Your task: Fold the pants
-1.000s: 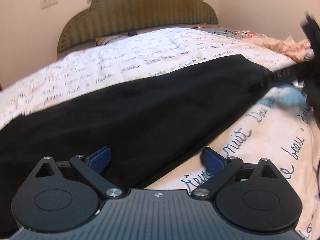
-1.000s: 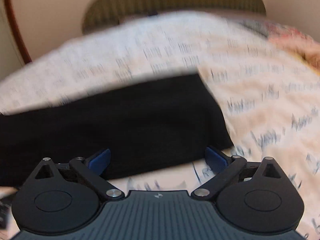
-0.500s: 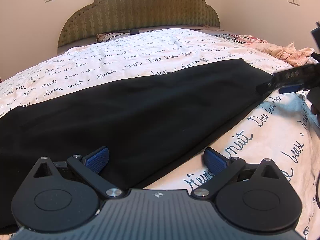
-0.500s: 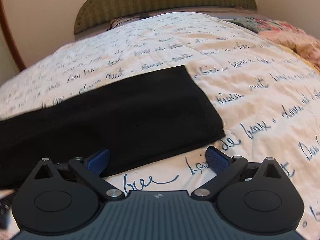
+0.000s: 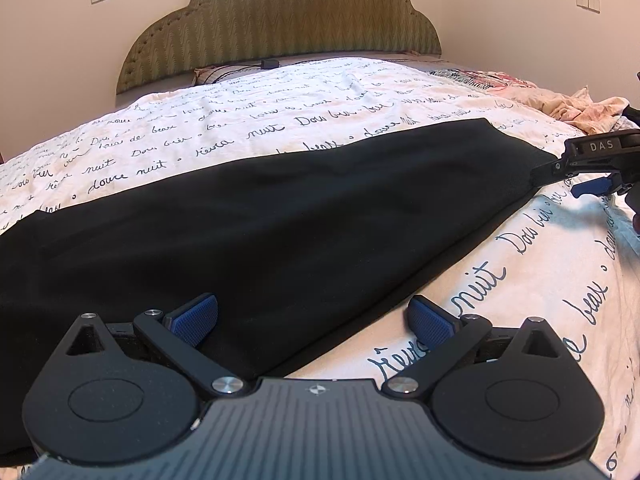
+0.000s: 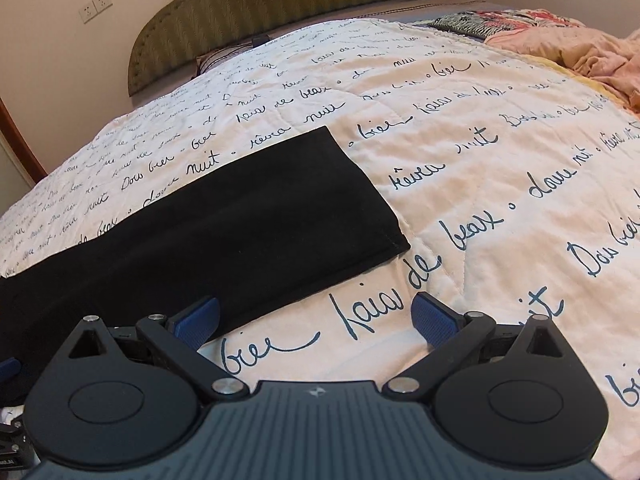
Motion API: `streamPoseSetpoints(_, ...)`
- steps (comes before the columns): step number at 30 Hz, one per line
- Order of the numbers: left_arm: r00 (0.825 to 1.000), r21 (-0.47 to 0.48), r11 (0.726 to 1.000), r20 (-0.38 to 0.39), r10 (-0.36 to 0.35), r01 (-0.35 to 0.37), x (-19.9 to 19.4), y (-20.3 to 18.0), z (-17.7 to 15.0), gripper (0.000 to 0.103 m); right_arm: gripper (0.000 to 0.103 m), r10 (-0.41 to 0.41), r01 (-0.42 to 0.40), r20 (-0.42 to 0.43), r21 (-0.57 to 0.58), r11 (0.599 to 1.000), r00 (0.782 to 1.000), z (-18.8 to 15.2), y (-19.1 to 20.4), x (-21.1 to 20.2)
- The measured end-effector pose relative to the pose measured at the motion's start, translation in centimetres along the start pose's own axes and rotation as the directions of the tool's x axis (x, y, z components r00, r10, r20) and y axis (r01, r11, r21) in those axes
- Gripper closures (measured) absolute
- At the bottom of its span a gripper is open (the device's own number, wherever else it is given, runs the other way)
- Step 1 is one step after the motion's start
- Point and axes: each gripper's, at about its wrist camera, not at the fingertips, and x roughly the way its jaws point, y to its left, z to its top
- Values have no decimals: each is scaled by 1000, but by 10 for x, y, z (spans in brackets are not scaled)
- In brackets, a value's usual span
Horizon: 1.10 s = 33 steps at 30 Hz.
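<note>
Black pants (image 5: 280, 232) lie flat across the bed, waist end at the left and leg end at the right. My left gripper (image 5: 312, 320) is open low over their near edge; its left pad (image 5: 194, 318) hangs over the cloth and its right pad (image 5: 430, 320) over the quilt. In the right wrist view the leg hem (image 6: 384, 232) lies just ahead and left of my right gripper (image 6: 316, 320), which is open with bare quilt between its fingers. The right gripper (image 5: 568, 178) also shows in the left wrist view, beside the hem corner.
The white quilt (image 6: 500, 168) with dark script writing covers the bed. A green padded headboard (image 5: 280, 20) stands at the far end. Crumpled pink fabric (image 6: 600, 56) lies at the far right, a pillow (image 5: 224, 74) and a small dark object (image 5: 269, 63) near the headboard.
The right wrist view has gone from blurred to sharp as that gripper settled by the hem. The pants lie as before. Both grippers stay open.
</note>
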Motion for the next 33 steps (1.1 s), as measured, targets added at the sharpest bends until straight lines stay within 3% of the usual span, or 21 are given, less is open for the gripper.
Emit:
streamPoseSetpoints(7,1000,0,1000,0,1,-1,0,0,0,0,0,16,-16,9,0,1000,1000,0,-4,0)
streamPoseSetpoints(10,1000,0,1000,0,1,-1,0,0,0,0,0,88,-92,32,155,984,996,4,-21,-5)
streamPoseSetpoints(12,1000,0,1000,0,1,-1,0,0,0,0,0,222,-233,71,345,909,972,5,-46,-10)
streamPoseSetpoints(14,1000,0,1000,0,1,-1,0,0,0,0,0,346,-361,130,518,775,929,1,-73,-8)
streamPoseSetpoints(15,1000,-1,1000,-1,1,-1,0,0,0,0,0,383,-396,154,584,709,911,0,-85,-6)
streamPoseSetpoints(17,1000,-2,1000,0,2,-2,0,0,0,0,0,417,-427,184,658,621,890,-2,-101,-1)
streamPoseSetpoints(20,1000,-2,1000,0,2,-2,0,0,0,0,0,441,-457,223,703,545,869,-2,-112,5)
streamPoseSetpoints(27,1000,-2,1000,0,3,-3,-1,0,0,0,0,422,-463,250,704,539,872,15,-100,25)
streamPoseSetpoints(30,1000,-2,1000,-1,3,-3,-1,0,0,0,0,457,-494,261,694,523,850,22,-91,34)
streamPoseSetpoints(33,1000,-3,1000,-1,3,-3,-1,0,0,0,0,461,-471,214,675,567,861,29,-79,40)
